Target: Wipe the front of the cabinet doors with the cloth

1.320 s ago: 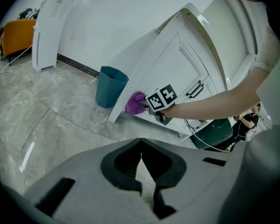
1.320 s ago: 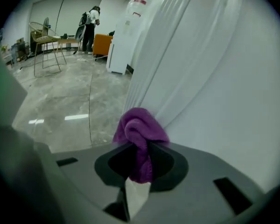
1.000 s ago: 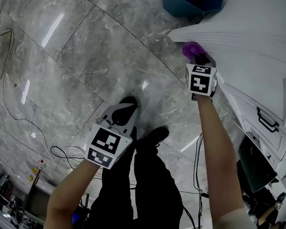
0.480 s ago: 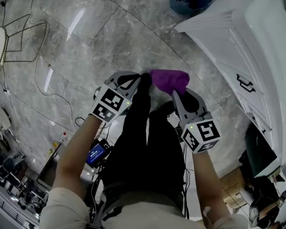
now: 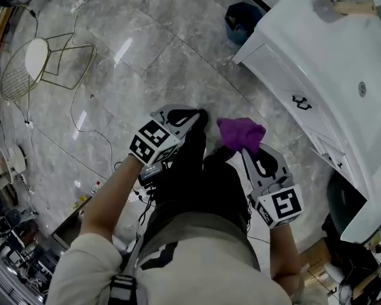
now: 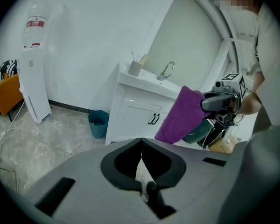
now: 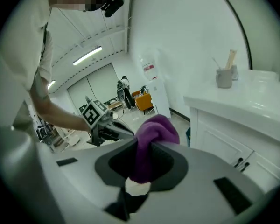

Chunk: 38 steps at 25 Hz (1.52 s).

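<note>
Left tool [image 5: 193, 115]: grey two-jaw body with a marker cube, jaws brought together on nothing, held out in front of the person beside its partner. Right tool [image 5: 249, 154]: same pattern, jaws clamped on the purple fleecy cloth [image 5: 240, 133]. The cloth is pinched at one bunched fold, and most of it bulges free beyond the jaw tips and droops. It hangs in the air above the floor, between the two tools. Handling, as judged: light, soft, limp and compressible, with no risk of breakage. It may pull out under drag if held by too little, so a deep bite on a gathered fold, with a broad pad left proud, suits wiping. It should conform to panel mouldings and may snag on handles. Grey marble-pattern tiled floor [image 5: 146, 56]: underfoot. White panelled cabinet doors [image 5: 286, 81]: front of a basin unit to the person's right, fitted with black bar handles [image 5: 299, 100], well apart from the cloth, no contact at present. White tabletop [image 5: 317, 37]: over the doors, carrying a grey cup [image 7: 224, 78]. Dark blue waste bin [image 5: 241, 21]: on the floor near the unit's far end. Gold wire chair [image 5: 35, 57]: far left.
</note>
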### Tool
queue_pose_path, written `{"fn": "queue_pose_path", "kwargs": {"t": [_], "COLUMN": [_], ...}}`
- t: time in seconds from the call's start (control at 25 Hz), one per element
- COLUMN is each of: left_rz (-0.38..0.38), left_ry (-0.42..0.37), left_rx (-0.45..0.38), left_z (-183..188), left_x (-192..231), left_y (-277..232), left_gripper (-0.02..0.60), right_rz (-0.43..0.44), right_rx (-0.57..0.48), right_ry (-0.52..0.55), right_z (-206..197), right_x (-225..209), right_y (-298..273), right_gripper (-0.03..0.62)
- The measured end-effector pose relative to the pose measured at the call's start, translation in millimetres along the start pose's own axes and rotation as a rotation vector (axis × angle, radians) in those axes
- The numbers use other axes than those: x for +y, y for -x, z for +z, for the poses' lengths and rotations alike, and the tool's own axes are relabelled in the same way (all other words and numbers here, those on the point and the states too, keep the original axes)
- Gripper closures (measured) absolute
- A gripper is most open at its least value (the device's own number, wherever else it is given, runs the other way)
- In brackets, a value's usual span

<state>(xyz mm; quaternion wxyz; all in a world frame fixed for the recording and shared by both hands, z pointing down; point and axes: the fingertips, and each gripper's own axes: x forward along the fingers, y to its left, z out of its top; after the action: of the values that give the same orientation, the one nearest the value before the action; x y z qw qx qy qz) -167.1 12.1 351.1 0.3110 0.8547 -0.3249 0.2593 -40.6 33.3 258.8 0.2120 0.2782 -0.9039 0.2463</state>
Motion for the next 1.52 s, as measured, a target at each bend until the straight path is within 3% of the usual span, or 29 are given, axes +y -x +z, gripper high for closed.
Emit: {"fn": "queue_pose_path", "kwargs": {"t": [0.24,0.44,0.48,0.68,0.84,0.92,1.0,1.08,1.2,1.28,1.44,1.52], "left_rz": [-0.06,-0.161,-0.18,-0.204,-0.216,-0.249,-0.304,-0.326,-0.308,-0.282,-0.128,-0.104], "left_ry": [0.008,0.028,0.032,-0.021,0.025,0.083,0.095,-0.006,-0.129,-0.145,-0.187,-0.241], "left_rx": [-0.116,-0.244,-0.265,-0.305,-0.33,-0.297,-0.197,-0.101,-0.067,-0.109,-0.305,-0.335], "left_z": [55,105,112,135,138,128,105,87,79,83,118,127], "left_x": [-70,-148,-164,-209,-238,-256,-277,-295,-305,-302,-277,-266], "left_y": [35,42,42,39,47,47,47,49,52,53,62,65], "left_gripper": [0.561,0.56,0.561,0.561,0.561,0.561,0.561,0.561,0.561,0.56,0.561,0.56], "right_rz": [-0.049,0.034,0.045,0.068,0.118,0.106,0.074,0.042,0.021,0.0,-0.049,-0.064], "right_rx": [-0.149,-0.361,-0.39,-0.441,-0.439,-0.415,-0.39,-0.369,-0.354,-0.358,-0.413,-0.431], "right_ry": [-0.126,-0.504,-0.539,-0.456,-0.423,-0.416,-0.409,-0.398,-0.379,-0.352,-0.326,-0.333], "right_z": [47,69,72,90,87,77,67,61,55,55,64,68], "right_x": [11,8,5,0,22,30,32,31,38,44,46,48], "right_y": [74,136,147,191,217,225,232,239,247,249,257,257], "right_gripper": [0.528,0.526,0.528,0.523,0.522,0.522,0.522,0.523,0.523,0.523,0.525,0.525]}}
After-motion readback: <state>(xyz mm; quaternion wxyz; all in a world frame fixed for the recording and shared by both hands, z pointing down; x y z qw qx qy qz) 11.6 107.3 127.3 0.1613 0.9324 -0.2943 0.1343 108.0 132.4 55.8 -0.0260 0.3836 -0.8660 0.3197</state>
